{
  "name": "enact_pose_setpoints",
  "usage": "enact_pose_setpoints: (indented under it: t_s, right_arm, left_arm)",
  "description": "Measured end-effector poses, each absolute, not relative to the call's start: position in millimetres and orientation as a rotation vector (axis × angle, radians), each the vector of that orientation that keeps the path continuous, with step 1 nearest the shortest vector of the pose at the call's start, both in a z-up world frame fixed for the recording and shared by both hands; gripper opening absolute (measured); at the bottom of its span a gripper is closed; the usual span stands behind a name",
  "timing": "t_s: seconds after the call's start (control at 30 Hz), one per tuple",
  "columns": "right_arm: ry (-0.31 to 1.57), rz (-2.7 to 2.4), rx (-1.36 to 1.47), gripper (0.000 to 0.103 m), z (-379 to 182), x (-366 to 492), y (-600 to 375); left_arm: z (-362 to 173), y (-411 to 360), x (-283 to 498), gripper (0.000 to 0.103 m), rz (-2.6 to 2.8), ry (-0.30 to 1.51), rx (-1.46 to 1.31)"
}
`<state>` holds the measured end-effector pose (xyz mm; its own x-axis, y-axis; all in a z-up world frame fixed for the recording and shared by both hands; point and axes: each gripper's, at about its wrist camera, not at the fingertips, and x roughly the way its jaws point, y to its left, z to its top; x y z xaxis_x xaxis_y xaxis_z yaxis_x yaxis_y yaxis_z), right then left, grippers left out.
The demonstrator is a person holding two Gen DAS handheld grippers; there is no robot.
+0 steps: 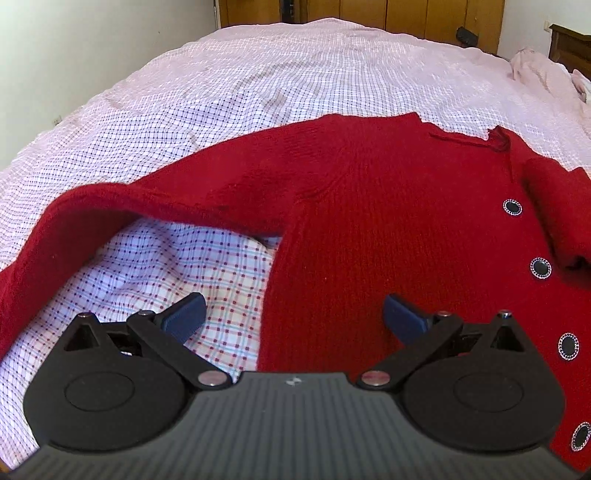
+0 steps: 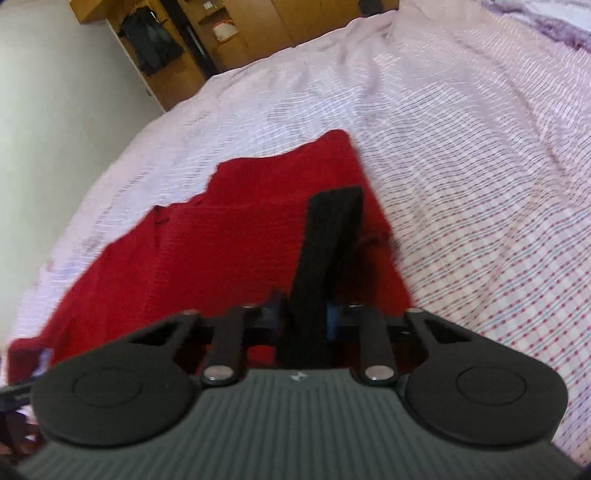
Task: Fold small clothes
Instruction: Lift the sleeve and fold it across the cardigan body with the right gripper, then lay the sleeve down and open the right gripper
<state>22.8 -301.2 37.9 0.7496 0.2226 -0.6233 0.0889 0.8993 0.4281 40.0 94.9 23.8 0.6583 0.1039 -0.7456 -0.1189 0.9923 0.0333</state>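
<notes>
A red knitted cardigan (image 1: 369,221) lies flat on the checked bed sheet (image 1: 258,74), with black, silver-rimmed buttons (image 1: 512,207) down its right side. One sleeve (image 1: 110,206) arcs off to the left. My left gripper (image 1: 294,315) hovers open over the cardigan's left side edge, its blue pads (image 1: 184,314) wide apart with nothing between them. In the right wrist view the cardigan (image 2: 240,240) spreads to the left. My right gripper (image 2: 334,199) has its black fingers (image 2: 325,251) pressed together. Their tips dig into the knit near its right edge, where the fabric puckers.
A wooden wardrobe (image 1: 406,14) stands beyond the bed, with dark clothes hanging (image 2: 151,40) in its open part. A pink cloth heap (image 1: 535,70) lies at the far right of the bed. A white wall (image 1: 55,55) runs along the left. The sheet (image 2: 480,184) stretches right of the cardigan.
</notes>
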Motion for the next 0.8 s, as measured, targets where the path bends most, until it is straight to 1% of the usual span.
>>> enact_pose_setpoints:
  t_s: [0.1,0.43,0.67,0.8]
  right_arm:
    - [0.700,0.100,0.435,0.014,48.1,18.8,-294.7]
    - [0.574,0.229,0.457,0.013,103.4,17.6,-248.5]
    - [0.534,0.363,0.432,0.013,132.7,50.2,-182.5]
    - [0.562,0.409,0.405,0.013,133.1,74.1,-141.3]
  left_arm:
    - [23.3,96.1,37.0,0.103,0.127,0.840,-0.023]
    - [40.5,106.2,26.8,0.103,0.127,0.786,-0.017]
    - [54.7,123.0,19.4,0.103,0.141,0.744,-0.033]
    - [57.0,128.7,19.0,0.103,0.147,0.733,-0.033]
